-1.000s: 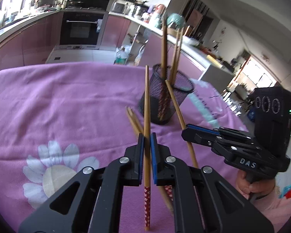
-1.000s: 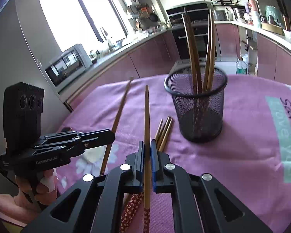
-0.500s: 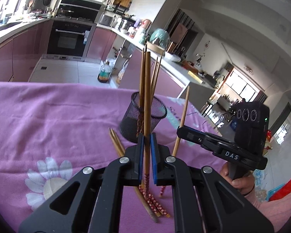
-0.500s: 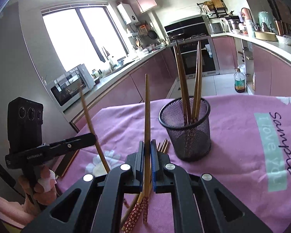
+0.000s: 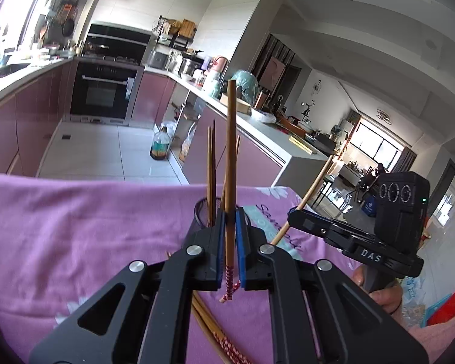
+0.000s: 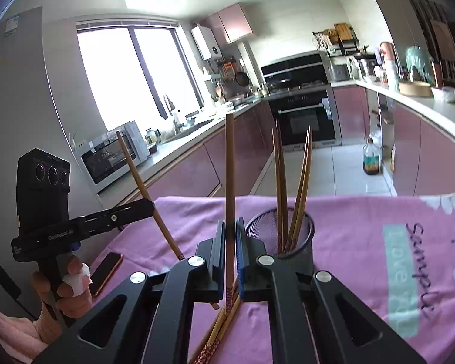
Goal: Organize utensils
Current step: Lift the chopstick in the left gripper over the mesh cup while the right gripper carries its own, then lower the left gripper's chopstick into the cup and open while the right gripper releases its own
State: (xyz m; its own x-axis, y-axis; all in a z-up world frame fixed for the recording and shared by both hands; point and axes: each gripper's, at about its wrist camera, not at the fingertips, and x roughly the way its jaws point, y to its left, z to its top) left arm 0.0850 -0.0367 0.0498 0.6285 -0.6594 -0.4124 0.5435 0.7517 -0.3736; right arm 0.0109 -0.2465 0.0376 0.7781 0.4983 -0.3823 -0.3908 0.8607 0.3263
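My left gripper (image 5: 230, 212) is shut on a wooden chopstick (image 5: 231, 151) that stands upright, its patterned red end hanging clear of the cloth. My right gripper (image 6: 230, 224) is shut on a second chopstick (image 6: 230, 166), also upright. The black mesh cup (image 6: 300, 251) holds several chopsticks (image 6: 280, 182) and sits just right of the right gripper. In the left wrist view the cup (image 5: 200, 212) is mostly hidden behind the fingers. A few loose chopsticks (image 6: 218, 330) lie on the cloth under the grippers. Each gripper shows in the other's view, the right gripper (image 5: 294, 215) and the left gripper (image 6: 150, 204).
A purple flowered cloth (image 6: 364, 242) covers the table. A phone (image 6: 106, 273) lies near the table's left edge, beside the person's hand (image 6: 72, 285). Kitchen counters, an oven and a bottle on the floor lie beyond the table's far edge.
Both grippers have risen with their chopsticks, lifting the lower ends off the cloth. The views have tilted up, so the cup sits lower and closer in each.
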